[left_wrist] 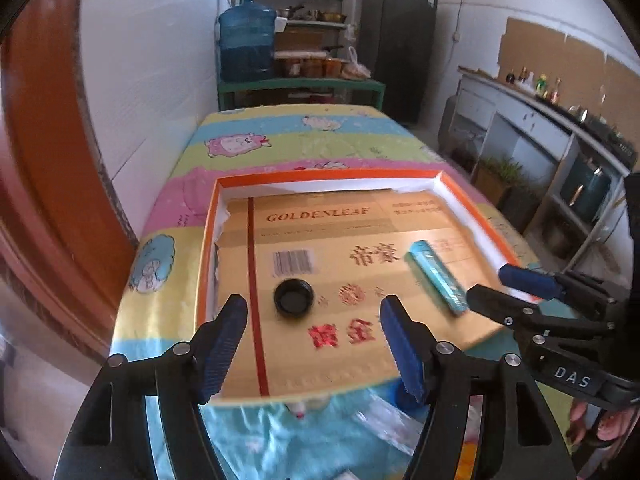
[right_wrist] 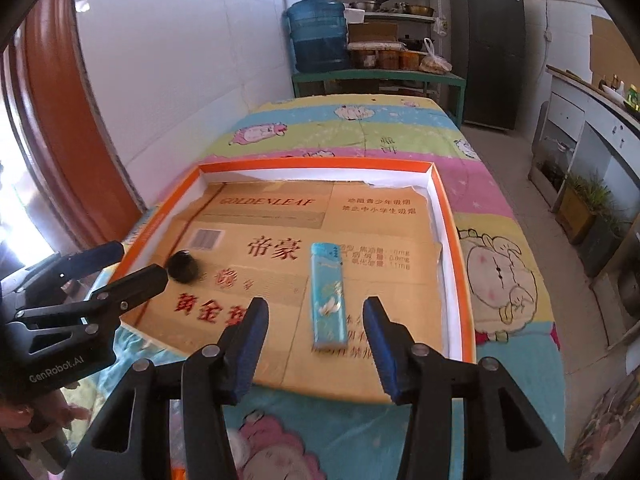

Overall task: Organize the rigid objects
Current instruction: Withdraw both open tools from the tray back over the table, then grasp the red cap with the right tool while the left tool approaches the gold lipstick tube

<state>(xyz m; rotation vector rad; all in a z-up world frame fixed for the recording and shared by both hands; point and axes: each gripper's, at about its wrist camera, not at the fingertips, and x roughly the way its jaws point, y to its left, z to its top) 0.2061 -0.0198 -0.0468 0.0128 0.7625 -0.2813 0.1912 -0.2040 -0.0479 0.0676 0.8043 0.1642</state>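
Observation:
A black round cap (left_wrist: 293, 297) and a light blue lighter (left_wrist: 437, 276) lie on a gold cardboard sheet inside an orange-rimmed shallow box (left_wrist: 320, 175). My left gripper (left_wrist: 314, 346) is open and empty, just in front of the cap. My right gripper (right_wrist: 314, 342) is open and empty, its fingers on either side of the near end of the lighter (right_wrist: 328, 294), slightly above it. The cap also shows in the right wrist view (right_wrist: 183, 266), beside the left gripper's fingers (right_wrist: 132, 280). The right gripper also shows in the left wrist view (left_wrist: 508, 288), next to the lighter.
The box (right_wrist: 444, 200) sits on a table covered with a cartoon-print cloth (right_wrist: 500, 272). A white wall runs along the left. A blue water jug (left_wrist: 247, 42) and shelves stand beyond the table's far end. Clear plastic wrapping (left_wrist: 384, 420) lies in front of the box.

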